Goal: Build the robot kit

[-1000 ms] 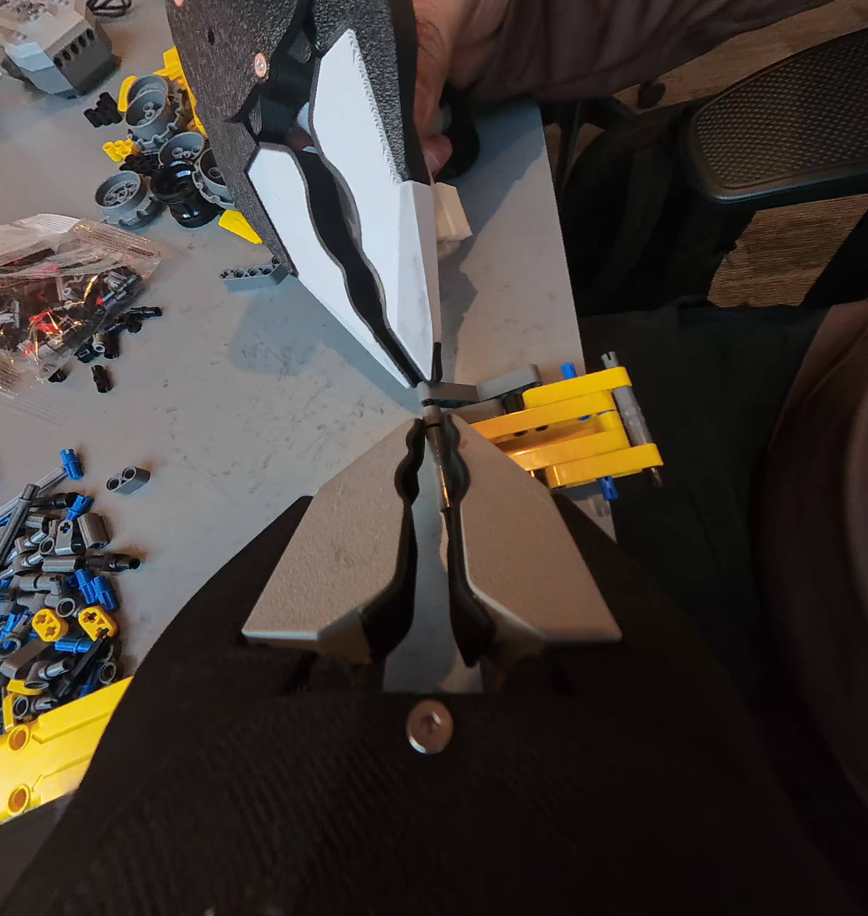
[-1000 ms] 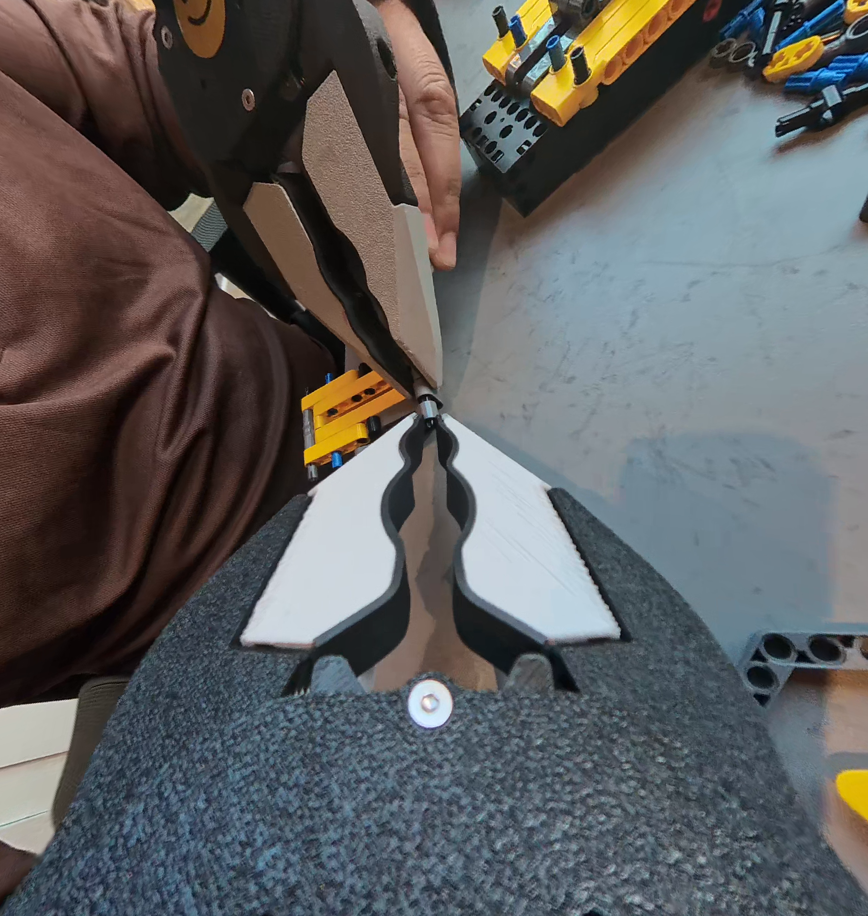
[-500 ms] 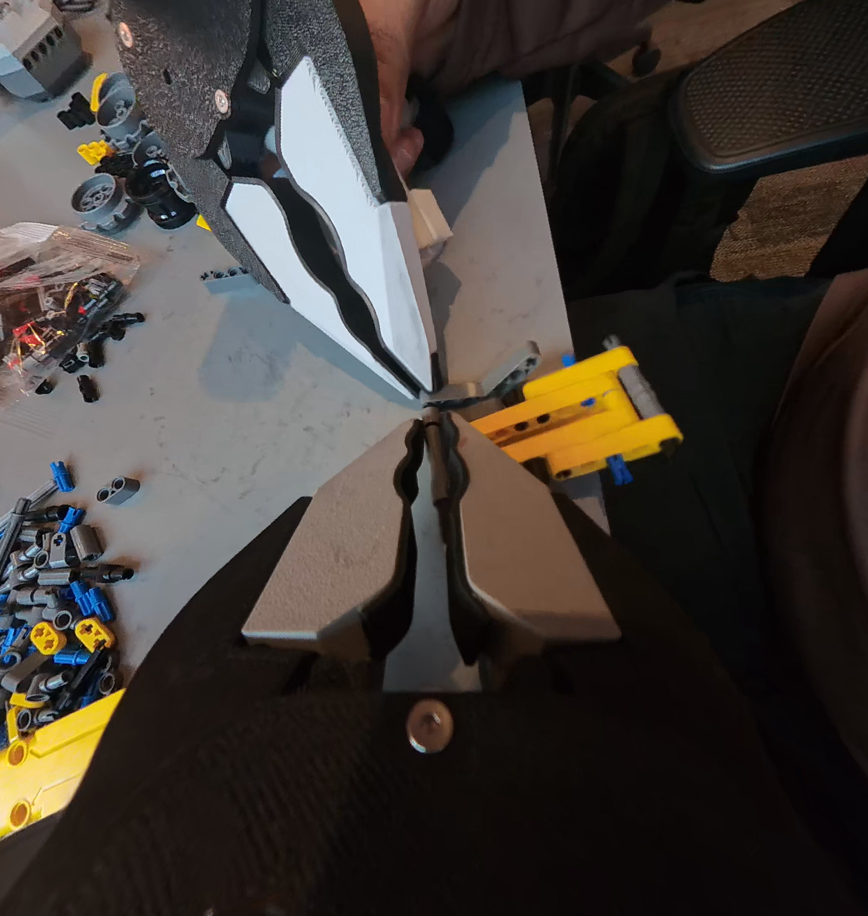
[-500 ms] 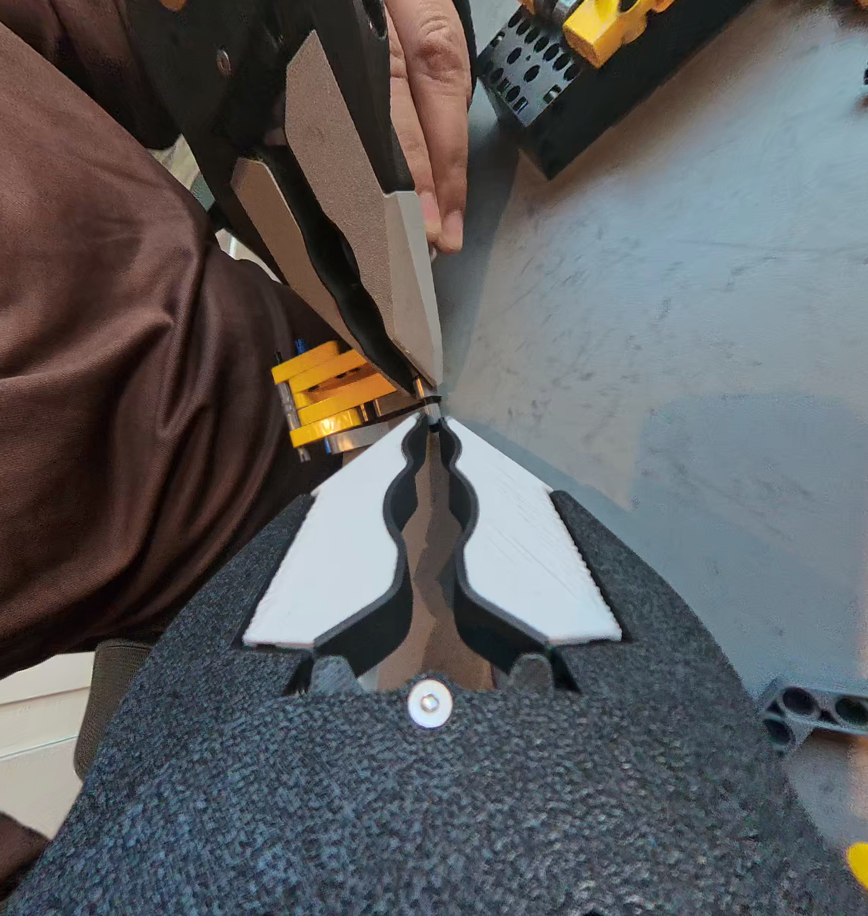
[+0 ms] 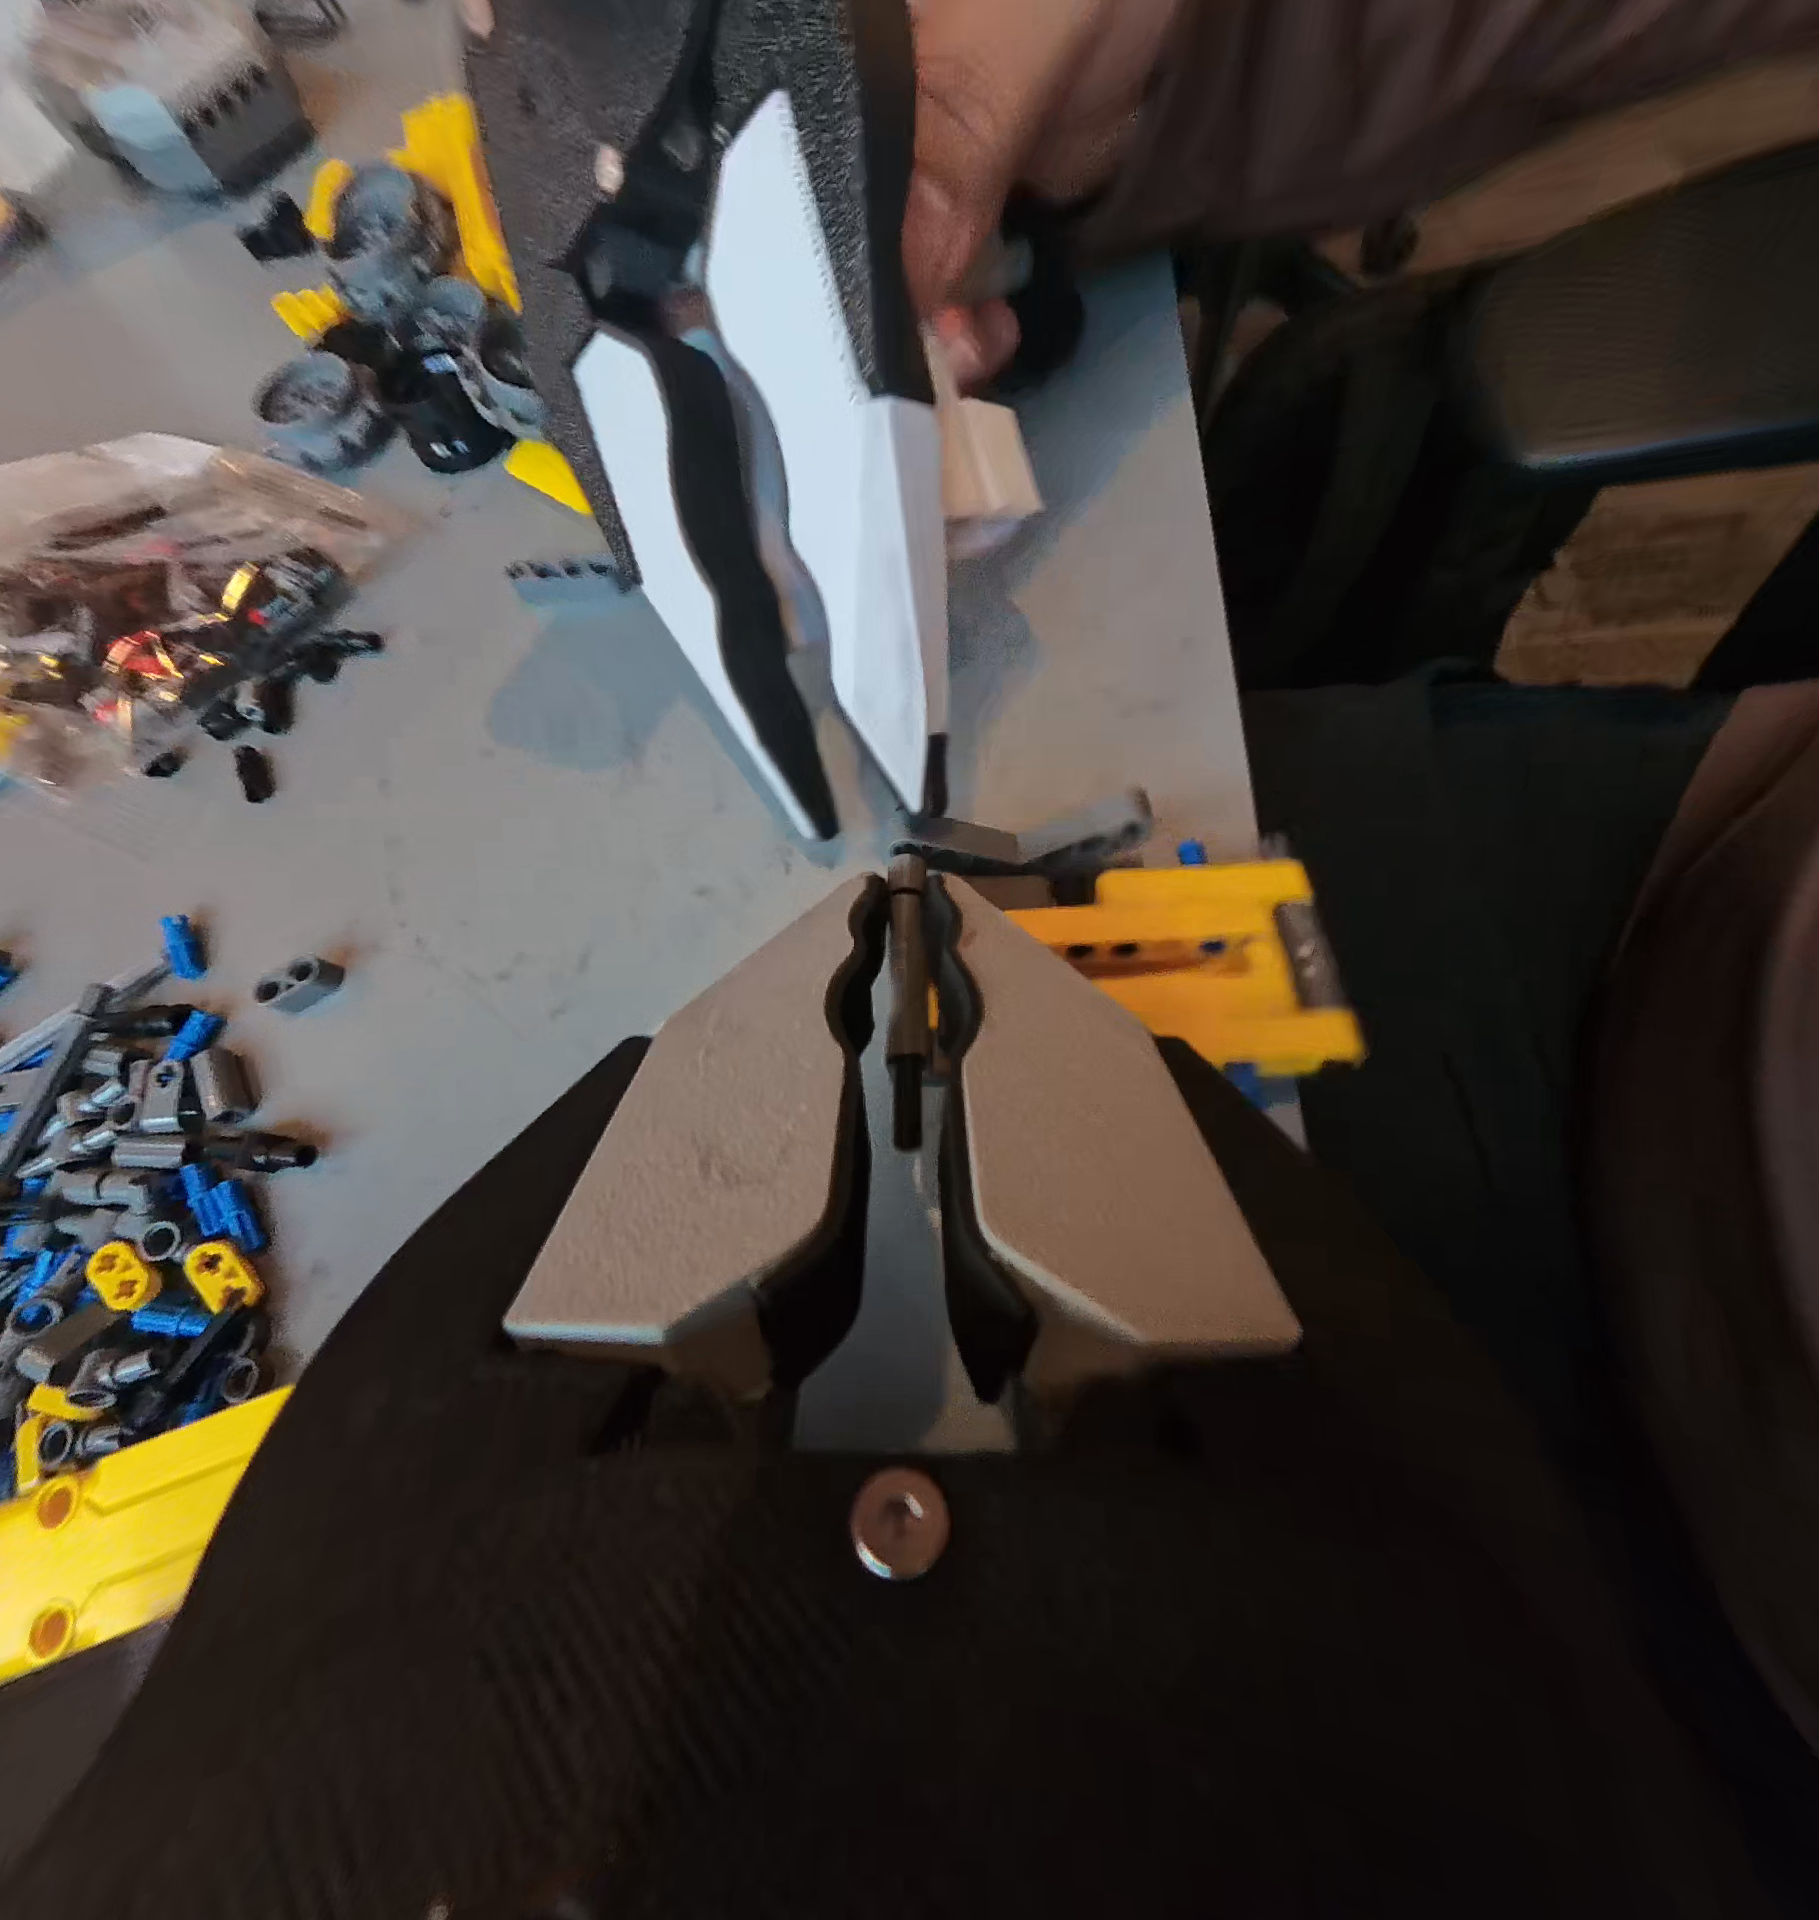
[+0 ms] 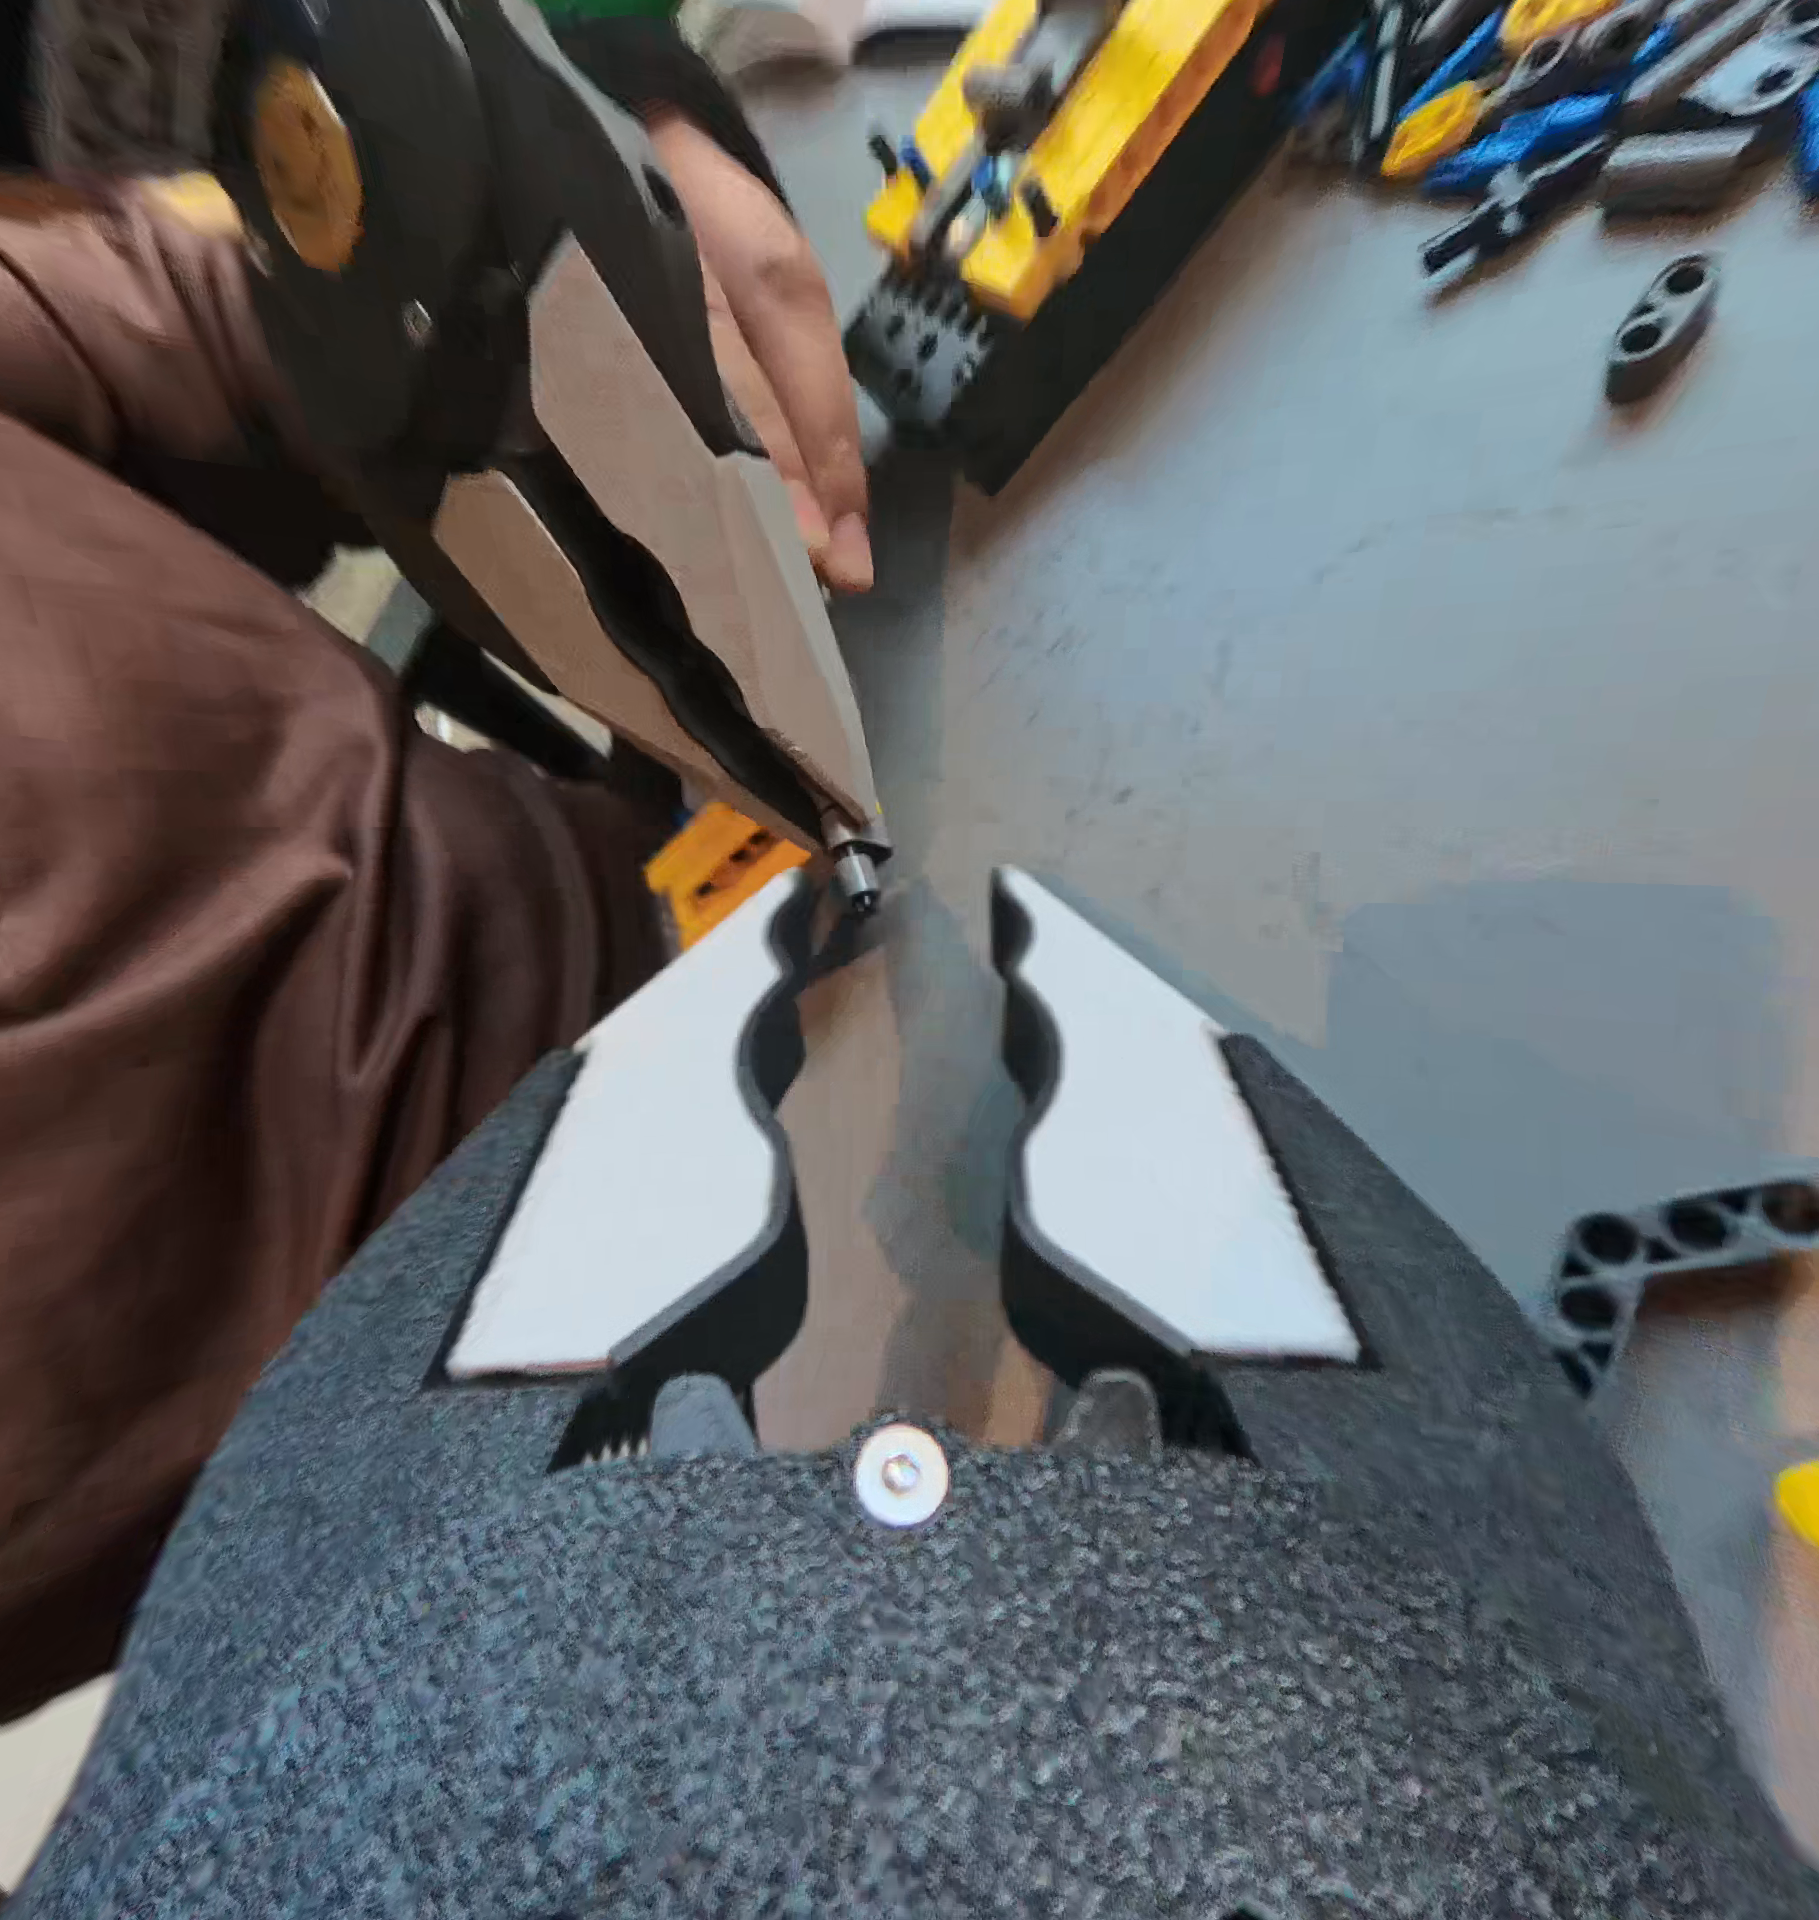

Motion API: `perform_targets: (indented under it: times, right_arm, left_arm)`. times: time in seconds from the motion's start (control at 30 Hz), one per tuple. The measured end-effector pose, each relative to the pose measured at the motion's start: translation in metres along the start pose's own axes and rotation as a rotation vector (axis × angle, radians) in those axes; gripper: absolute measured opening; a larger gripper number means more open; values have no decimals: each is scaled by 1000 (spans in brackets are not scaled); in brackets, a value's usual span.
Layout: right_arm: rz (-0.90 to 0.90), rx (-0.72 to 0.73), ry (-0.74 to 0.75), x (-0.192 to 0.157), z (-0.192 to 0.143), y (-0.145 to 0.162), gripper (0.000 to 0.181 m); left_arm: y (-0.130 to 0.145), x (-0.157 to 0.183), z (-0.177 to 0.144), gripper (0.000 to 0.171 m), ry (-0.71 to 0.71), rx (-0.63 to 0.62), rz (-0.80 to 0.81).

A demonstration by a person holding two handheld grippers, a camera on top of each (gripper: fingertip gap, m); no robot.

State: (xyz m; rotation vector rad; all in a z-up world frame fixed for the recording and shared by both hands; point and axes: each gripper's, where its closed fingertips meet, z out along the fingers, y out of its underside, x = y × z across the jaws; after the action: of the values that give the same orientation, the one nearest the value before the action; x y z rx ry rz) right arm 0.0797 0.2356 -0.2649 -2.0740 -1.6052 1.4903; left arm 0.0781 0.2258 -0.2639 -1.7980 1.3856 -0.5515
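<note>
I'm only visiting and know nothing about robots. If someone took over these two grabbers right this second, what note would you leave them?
Left gripper: shut on a dark axle, which runs back between its fingers.
Yellow assembly: appears joined to that axle's far end and sits over the table edge.
Right gripper: open and holding nothing, with its tips right by the axle's end.
On the table: a pile of loose parts, a clear bag of parts, an angled grey beam and a black-and-yellow build.
</note>
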Motion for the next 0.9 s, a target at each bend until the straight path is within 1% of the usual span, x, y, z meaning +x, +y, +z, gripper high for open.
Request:
perform_targets:
  times: [0.03, 0.07, 0.13, 0.17, 0.2, 0.27, 0.3, 0.33, 0.37, 0.47, 0.53, 0.57, 0.63, 0.73, 0.83, 0.9]
  right_arm:
    - [18, 70, -8, -5, -5, -6, 42]
    - [25, 143, -12, -10, -10, -13, 46]
    - [23, 260, -49, -25, -19, -22, 47]
    - [24, 285, -81, -33, -20, -22, 44]
    - [23, 293, -90, -36, -19, -21, 40]
    - [-5, 279, -56, -36, -13, -16, 33]
    - [-28, 270, -31, -36, -9, -15, 31]
    - [-59, 261, -26, -39, -5, -15, 24]
    - [-96, 254, -19, -43, -3, -15, 15]
    - [-181, 219, 77, -41, 0, -13, 13]
    - [-203, 213, 114, -39, -1, -13, 11]
    - [-206, 226, 107, -41, -1, -14, 10]
    - [-217, 243, 90, -46, -4, -16, 9]
    - [-243, 259, 108, -48, -8, -16, 9]
    - [-248, 314, 56, -61, -10, -19, 10]
    - [-253, 339, 43, -66, -9, -20, 10]
  left_arm:
    - [-6, -2, -3, 4, -20, 40, -9]
    - [-11, -4, -7, 3, -47, 77, -8]
    - [-19, -5, -14, 4, -91, 147, 26]
    - [-23, -5, -16, 3, -111, 174, 42]
    - [-27, -5, -19, 3, -129, 202, 53]
    - [-35, -5, -24, 4, -161, 257, 56]
    - [-39, -2, -26, 4, -158, 286, 58]
    - [-42, 2, -28, 4, -149, 306, 62]
    - [-42, 2, -28, 3, -159, 308, 65]
    - [-37, 3, -28, 4, -180, 272, 47]
    - [-33, 3, -28, 5, -179, 245, 0]
    - [-32, 3, -29, 6, -170, 237, -28]
    - [-32, 2, -32, 17, -135, 239, -104]
    - [-30, 4, -35, 22, -40, 220, -216]
    - [-33, 17, -35, 20, 114, 235, -344]
    - [-36, 24, -37, 13, 173, 253, -386]
